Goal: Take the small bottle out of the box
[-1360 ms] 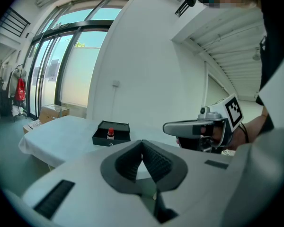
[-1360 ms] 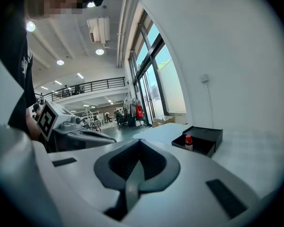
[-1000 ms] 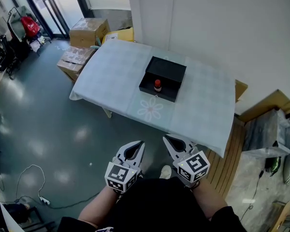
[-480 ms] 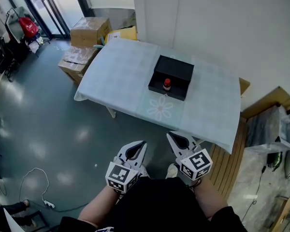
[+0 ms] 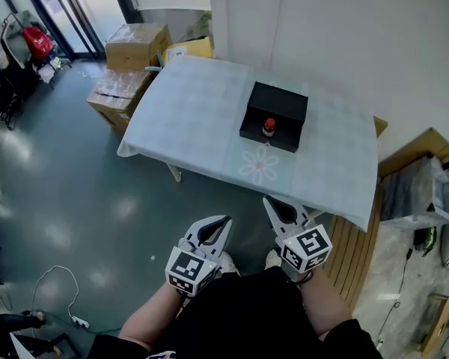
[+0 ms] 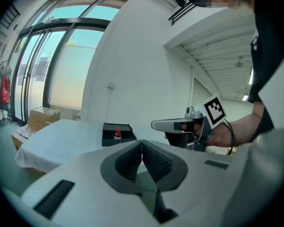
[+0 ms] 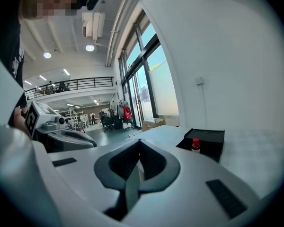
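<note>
A black open box (image 5: 275, 115) lies on a table (image 5: 202, 118) covered with a pale cloth. In it stands a small bottle (image 5: 269, 126) with a red cap, seen too as the bottle (image 6: 117, 134) and the bottle (image 7: 195, 144) from each gripper. Both grippers are held close to the person's body, well short of the table. My left gripper (image 5: 223, 221) has its jaws closed together and empty. My right gripper (image 5: 269, 202) is likewise shut with nothing in it. In the left gripper view the right gripper (image 6: 154, 125) shows at the right.
Cardboard boxes (image 5: 132, 47) stand on the floor past the table's far left corner. A white wall runs behind the table. A wooden slatted piece (image 5: 359, 253) and a clear bin (image 5: 411, 199) lie at the right. A cable (image 5: 52, 286) trails on the grey floor.
The table and box have shifted right and slightly down in the head view as the person steps toward them. Both grippers stay shut, close to the body.
</note>
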A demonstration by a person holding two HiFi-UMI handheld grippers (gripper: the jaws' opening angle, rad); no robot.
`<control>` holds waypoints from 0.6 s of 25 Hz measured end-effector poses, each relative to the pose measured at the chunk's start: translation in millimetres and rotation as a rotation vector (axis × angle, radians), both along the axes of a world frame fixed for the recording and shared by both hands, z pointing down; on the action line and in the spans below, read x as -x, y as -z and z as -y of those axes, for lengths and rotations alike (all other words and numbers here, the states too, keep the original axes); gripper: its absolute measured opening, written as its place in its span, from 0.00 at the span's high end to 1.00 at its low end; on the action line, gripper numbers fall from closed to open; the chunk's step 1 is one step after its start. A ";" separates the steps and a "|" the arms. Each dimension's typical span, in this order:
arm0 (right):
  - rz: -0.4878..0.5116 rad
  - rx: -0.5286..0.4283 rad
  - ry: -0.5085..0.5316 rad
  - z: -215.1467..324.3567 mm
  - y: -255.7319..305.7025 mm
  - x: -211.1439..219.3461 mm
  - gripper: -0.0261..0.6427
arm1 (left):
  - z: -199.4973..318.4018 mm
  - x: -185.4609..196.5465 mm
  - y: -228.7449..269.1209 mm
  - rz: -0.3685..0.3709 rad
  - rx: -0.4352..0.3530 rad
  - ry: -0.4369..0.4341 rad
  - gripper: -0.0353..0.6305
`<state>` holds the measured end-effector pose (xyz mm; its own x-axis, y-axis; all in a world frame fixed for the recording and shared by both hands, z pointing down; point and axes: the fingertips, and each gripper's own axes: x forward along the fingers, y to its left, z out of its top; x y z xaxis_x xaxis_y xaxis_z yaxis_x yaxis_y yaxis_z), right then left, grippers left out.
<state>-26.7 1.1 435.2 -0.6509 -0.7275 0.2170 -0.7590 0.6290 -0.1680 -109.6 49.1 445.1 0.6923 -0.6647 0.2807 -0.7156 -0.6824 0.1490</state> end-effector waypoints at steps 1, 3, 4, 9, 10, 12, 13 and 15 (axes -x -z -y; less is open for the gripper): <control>-0.002 -0.003 -0.007 1.2 -0.1 2.3 0.93 | 0.7 3.0 -0.2 0.000 -0.003 -0.005 0.91; -0.006 -0.009 -0.016 3.6 0.6 6.2 0.93 | 2.2 8.2 0.3 -0.003 -0.009 -0.010 0.91; -0.007 -0.011 -0.018 5.3 1.1 7.4 0.93 | 3.4 9.9 0.8 -0.004 -0.012 -0.011 0.91; -0.015 -0.013 -0.030 20.4 -0.5 5.9 0.93 | 12.7 10.3 3.6 -0.009 -0.016 -0.013 0.91; -0.015 -0.013 -0.032 24.5 -0.9 4.7 0.93 | 15.3 9.5 3.9 -0.010 -0.015 -0.011 0.91; -0.014 -0.012 -0.032 33.8 -1.9 2.5 0.93 | 21.5 6.7 3.4 -0.006 -0.015 -0.010 0.91; -0.013 -0.012 -0.029 38.6 -2.9 1.4 0.93 | 24.8 4.6 2.4 -0.003 -0.016 -0.011 0.91; -0.013 -0.007 -0.019 49.0 -6.3 -1.4 0.93 | 33.2 -0.3 0.2 0.002 -0.016 -0.007 0.91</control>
